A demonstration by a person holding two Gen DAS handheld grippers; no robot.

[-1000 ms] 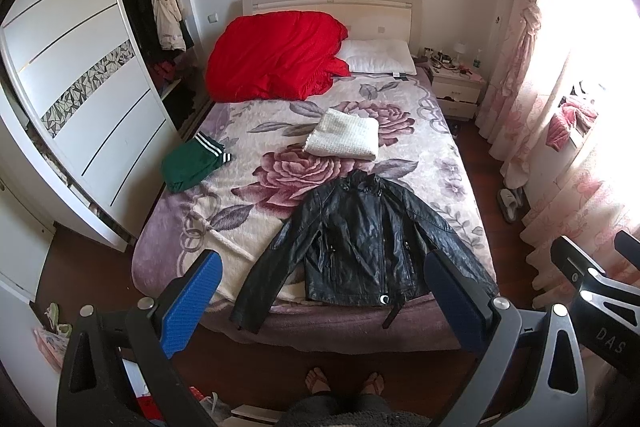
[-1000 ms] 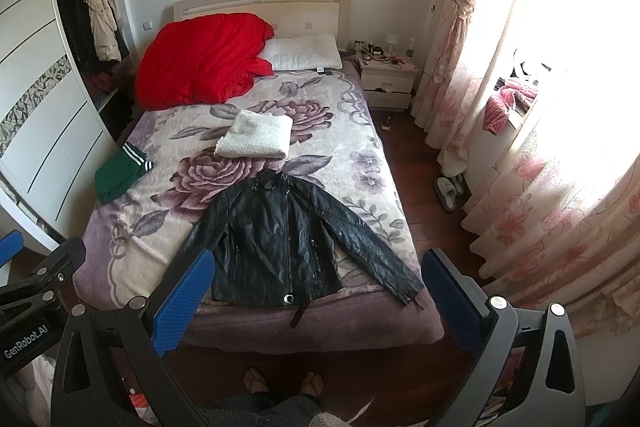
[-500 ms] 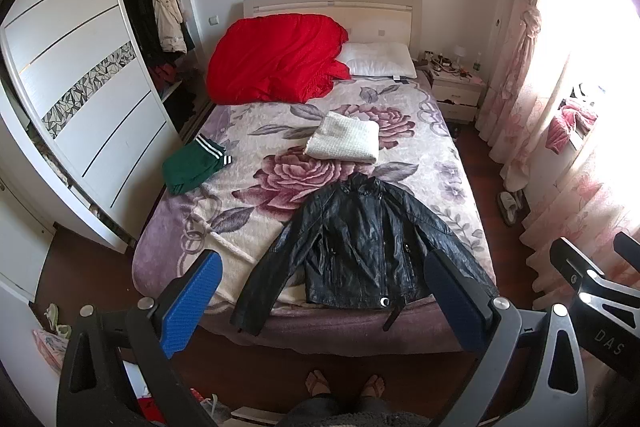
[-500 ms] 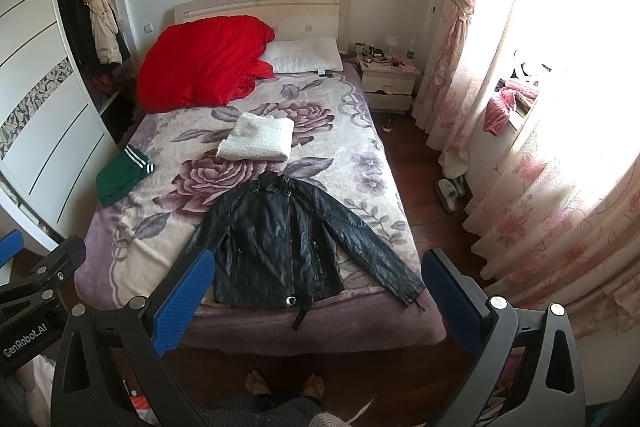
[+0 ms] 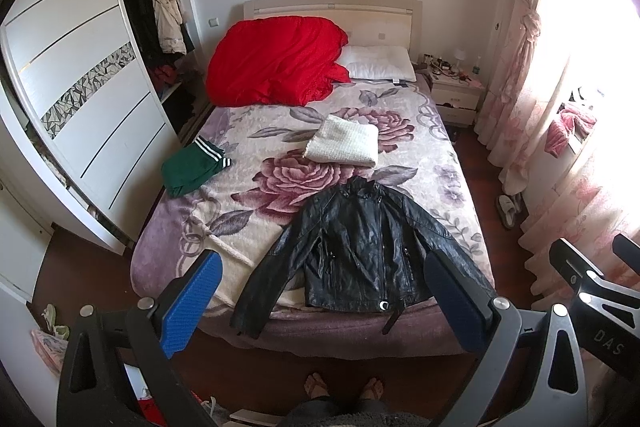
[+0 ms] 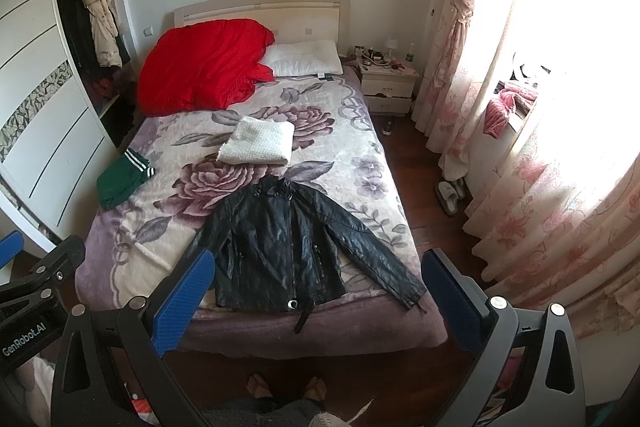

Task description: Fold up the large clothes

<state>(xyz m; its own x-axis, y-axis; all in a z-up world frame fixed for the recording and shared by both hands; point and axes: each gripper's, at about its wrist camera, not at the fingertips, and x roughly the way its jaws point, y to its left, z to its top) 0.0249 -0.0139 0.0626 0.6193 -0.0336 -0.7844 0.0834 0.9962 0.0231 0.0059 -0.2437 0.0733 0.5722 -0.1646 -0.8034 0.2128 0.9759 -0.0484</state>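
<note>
Two folded pieces, white [image 5: 342, 145] and green [image 5: 192, 167], lie done; the jacket [image 5: 360, 251] lies flat, unfolded. Our left gripper [image 5: 320, 303] and right gripper [image 6: 316, 301] are spread, empty.

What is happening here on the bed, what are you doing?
A person stands at the foot of the bed with the left gripper and the right gripper both open and empty. A black jacket lies spread flat, not yet folded. A white towel and green pants lie folded.
</note>
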